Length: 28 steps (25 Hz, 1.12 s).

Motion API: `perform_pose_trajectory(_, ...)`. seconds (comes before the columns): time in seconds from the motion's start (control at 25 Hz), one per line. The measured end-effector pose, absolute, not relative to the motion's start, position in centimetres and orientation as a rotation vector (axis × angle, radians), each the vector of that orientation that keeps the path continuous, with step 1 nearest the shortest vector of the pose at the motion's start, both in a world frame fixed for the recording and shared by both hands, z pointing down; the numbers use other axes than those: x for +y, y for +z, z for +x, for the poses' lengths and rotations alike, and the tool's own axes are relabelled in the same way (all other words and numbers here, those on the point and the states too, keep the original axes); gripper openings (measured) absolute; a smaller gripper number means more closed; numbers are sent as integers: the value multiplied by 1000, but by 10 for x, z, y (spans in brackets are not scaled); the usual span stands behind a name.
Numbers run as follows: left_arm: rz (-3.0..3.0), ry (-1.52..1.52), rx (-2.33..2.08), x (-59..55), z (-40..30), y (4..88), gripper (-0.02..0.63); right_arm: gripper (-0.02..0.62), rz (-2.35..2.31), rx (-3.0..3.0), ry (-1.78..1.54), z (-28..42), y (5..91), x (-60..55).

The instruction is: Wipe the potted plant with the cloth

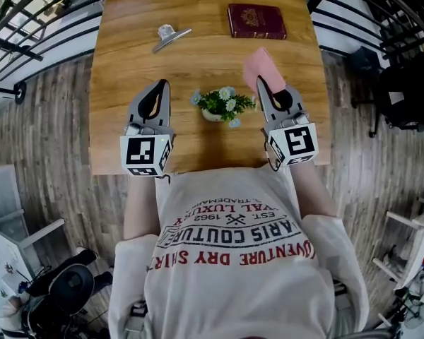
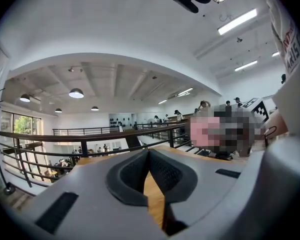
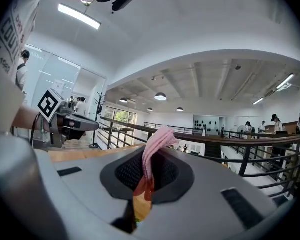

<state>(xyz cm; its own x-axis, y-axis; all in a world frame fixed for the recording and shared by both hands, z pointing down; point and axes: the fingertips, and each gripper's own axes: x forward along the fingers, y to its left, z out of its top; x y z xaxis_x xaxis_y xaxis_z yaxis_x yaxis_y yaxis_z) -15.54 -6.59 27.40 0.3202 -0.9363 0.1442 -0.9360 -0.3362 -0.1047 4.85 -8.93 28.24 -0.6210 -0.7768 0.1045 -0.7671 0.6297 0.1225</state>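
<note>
Currently the wooden table [image 1: 127,48] holds the potted plant [image 1: 222,104] at its centre. The left gripper [image 1: 162,85], at the plant's 9 o'clock, has its fingers pressed together, empty. The right gripper [image 1: 262,83], at 3 o'clock, has its fingers clamped on the pink cloth [image 1: 263,68], clear of the plant.

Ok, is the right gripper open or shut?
Shut: the right gripper pinches the pink cloth between its pads, one end sticking up past them.

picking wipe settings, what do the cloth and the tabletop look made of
Cloth: soft pink fabric, matte; pinched in the right gripper, it bends in loose folds. Tabletop: wood or wood-look laminate, cannot tell which; warm brown with long grain streaks and a slight sheen.
</note>
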Motion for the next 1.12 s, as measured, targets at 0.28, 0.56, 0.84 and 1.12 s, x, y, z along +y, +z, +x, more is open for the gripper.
perform_pose_trajectory(0.28,-2533,-289,1799,-66,-156,267,15,38,1240,-2733,-98,39,283,-91)
perform_pose_trajectory(0.56,-2537,-285,1814,-68,-159,268,15,38,1203,-2716,-109,33,290,-94)
perform_pose_trajectory(0.84,-2526,-295,1827,-67,-159,271,15,38,1203,-2728,-90,32,294,-96)
perform_pose_trajectory(1.12,-2568,-336,1797,-66,-153,281,16,38,1199,-2737,-80,30,297,-94)
